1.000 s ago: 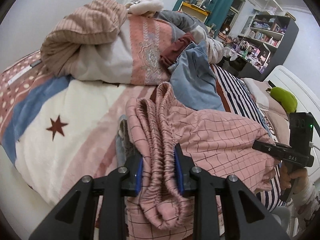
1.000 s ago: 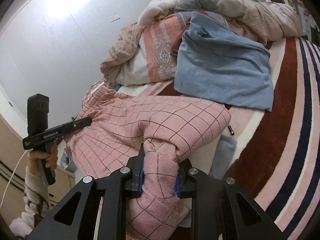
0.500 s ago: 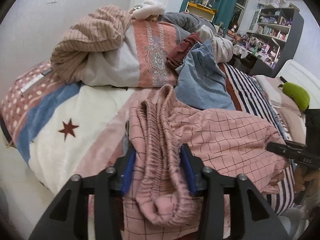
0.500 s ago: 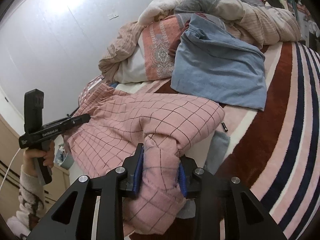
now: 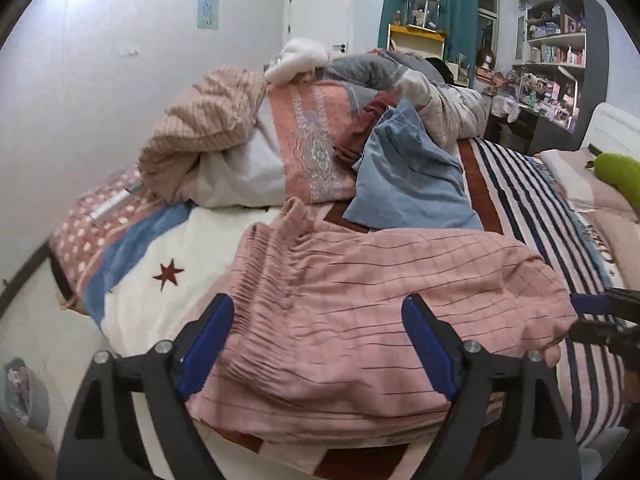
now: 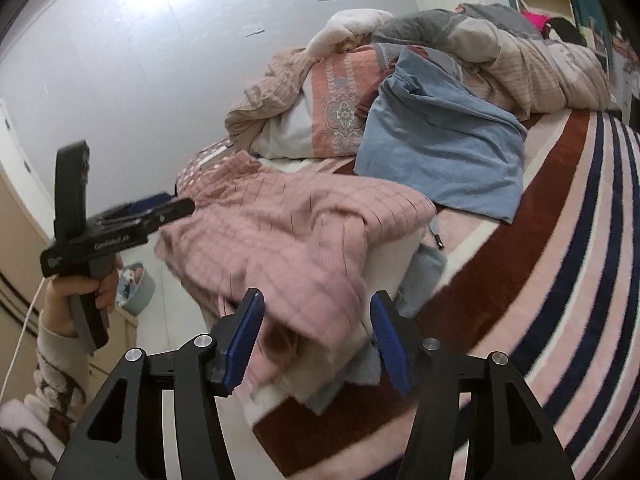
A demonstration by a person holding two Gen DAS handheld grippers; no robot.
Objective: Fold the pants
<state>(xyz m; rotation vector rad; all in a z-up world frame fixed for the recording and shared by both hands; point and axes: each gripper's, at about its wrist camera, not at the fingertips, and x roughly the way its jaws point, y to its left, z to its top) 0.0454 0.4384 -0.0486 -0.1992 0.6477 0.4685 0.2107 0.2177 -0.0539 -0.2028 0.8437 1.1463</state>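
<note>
While both claws gape, pink pants (image 5: 384,304) lie folded on bed (image 5: 532,200), basket (image 6: 138,290) contents unclear.

**The bed and what lies on it**

We see a bed (image 5: 532,200) covered by a blanket striped in dark red, navy and pink, with a white patch bearing a red star (image 5: 170,274). On it lie the pink checked pants (image 5: 380,300), folded near the front edge, and a blue garment (image 5: 408,184) just behind them, touching. A heap of bedding (image 5: 248,140) lies along the far side, and a green plush toy (image 5: 620,176) rests at the right.
</note>
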